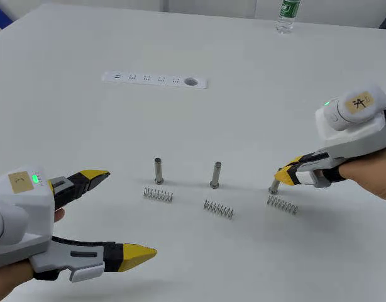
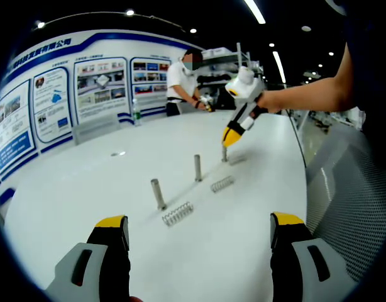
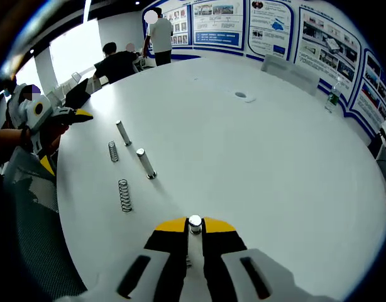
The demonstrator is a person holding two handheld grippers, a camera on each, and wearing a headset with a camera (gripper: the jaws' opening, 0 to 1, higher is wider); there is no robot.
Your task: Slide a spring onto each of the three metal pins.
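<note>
Three metal pins stand upright in a row on the white table [image 1: 199, 119]: the left pin [image 1: 158, 170], the middle pin [image 1: 215, 175] and the right pin [image 1: 274, 186]. A spring lies in front of each: left spring [image 1: 158, 195], middle spring [image 1: 219, 209], right spring [image 1: 282, 204]. My right gripper [image 1: 282, 176] is shut on the right pin, whose top [image 3: 194, 222] shows between the yellow tips. My left gripper [image 1: 121, 214] is open at the near left, empty, its yellow fingertips [image 2: 111, 228] wide apart, with the left pin [image 2: 158, 194] and left spring [image 2: 178, 214] ahead of it.
A white power strip [image 1: 154, 79] lies across the table's middle far side. A water bottle [image 1: 286, 16] stands at the far edge. People stand and sit beyond the table in the gripper views.
</note>
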